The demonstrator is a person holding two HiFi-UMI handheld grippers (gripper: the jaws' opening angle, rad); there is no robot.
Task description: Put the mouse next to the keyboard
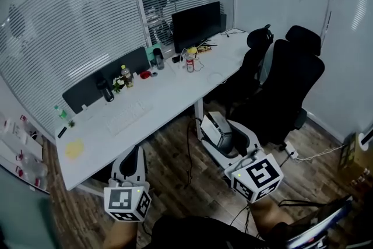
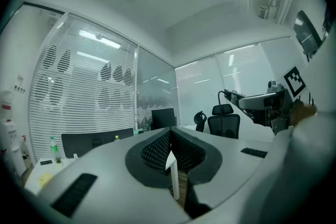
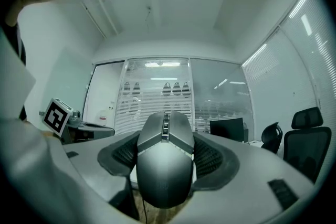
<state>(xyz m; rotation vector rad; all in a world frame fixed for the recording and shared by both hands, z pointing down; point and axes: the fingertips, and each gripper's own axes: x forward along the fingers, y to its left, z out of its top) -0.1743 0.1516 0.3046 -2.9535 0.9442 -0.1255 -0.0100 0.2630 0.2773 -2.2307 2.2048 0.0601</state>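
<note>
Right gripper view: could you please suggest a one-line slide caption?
Right gripper clamps a grey mouse, facing a glass wall; monitor and chairs at right.

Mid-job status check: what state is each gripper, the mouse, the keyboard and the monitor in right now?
left gripper: jaws together, nothing between them.
right gripper: closed on the mouse.
mouse: held in the air over the floor, short of the desk.
keyboard: lying flat on the desk, no mouse beside it.
monitor: upright, screen dark.
</note>
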